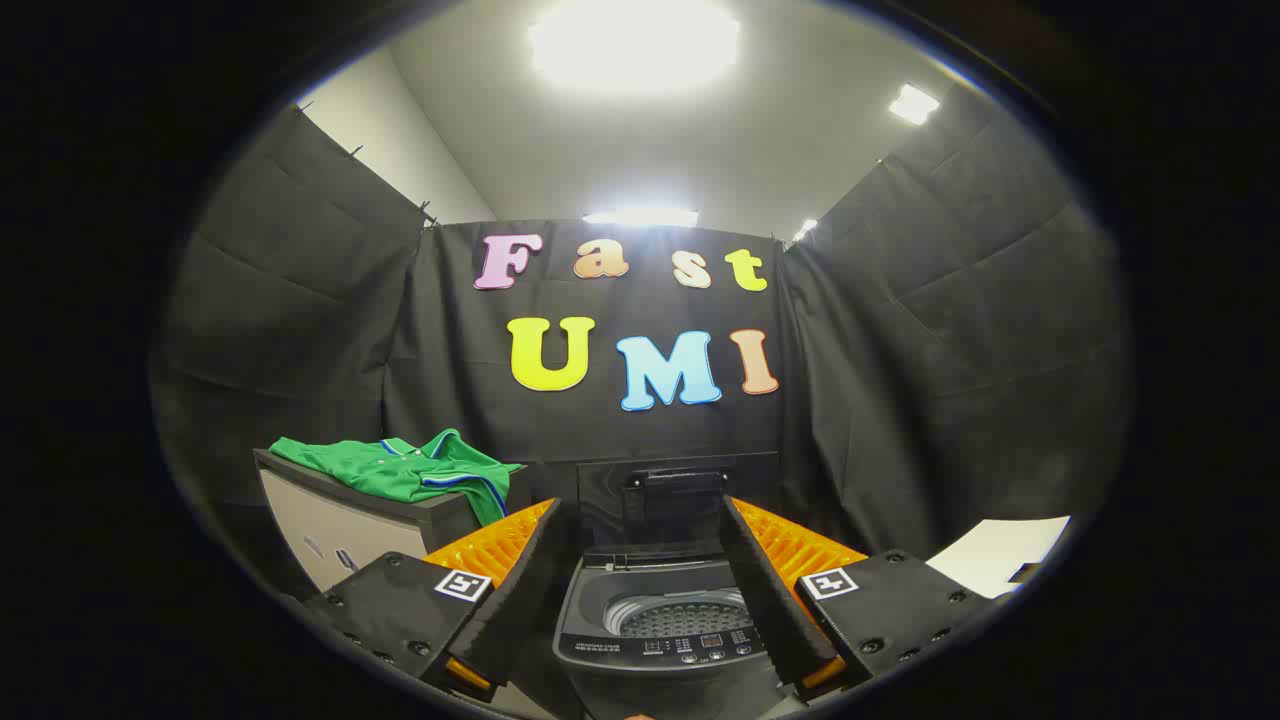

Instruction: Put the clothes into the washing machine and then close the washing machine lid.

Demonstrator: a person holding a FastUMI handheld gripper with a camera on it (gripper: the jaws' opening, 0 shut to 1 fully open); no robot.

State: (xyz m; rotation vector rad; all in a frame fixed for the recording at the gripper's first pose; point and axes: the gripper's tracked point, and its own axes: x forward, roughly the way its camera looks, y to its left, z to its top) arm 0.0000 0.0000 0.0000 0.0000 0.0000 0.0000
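1. Between the two spread fingers of the gripper [655, 600], which pinch nothing, sits the small dark-grey top-loading washing machine [665, 640]; its black lid [675, 495] stands upright at the back and the perforated steel drum [685, 615] looks empty.
2. Off to the left, beyond the left finger [515, 590], the green polo shirt with blue-and-white trim [410, 468] lies crumpled on top of a pale cabinet with a dark top [330, 525], part of it draped over the cabinet's right-hand edge, nearest the machine.
3. Fetching the shirt looks like the step in hand, with nothing loaded yet.
4. To do it well, I would keep the fingers wide, swing left and come down over the bunched cloth near the collar, where the folds are thick enough to bite.
5. Pinching a single thin layer risks slipping; gather several.
6. Lift it clear of the cabinet's edge before crossing to the drum, so no trailing hem snags the machine's rim.
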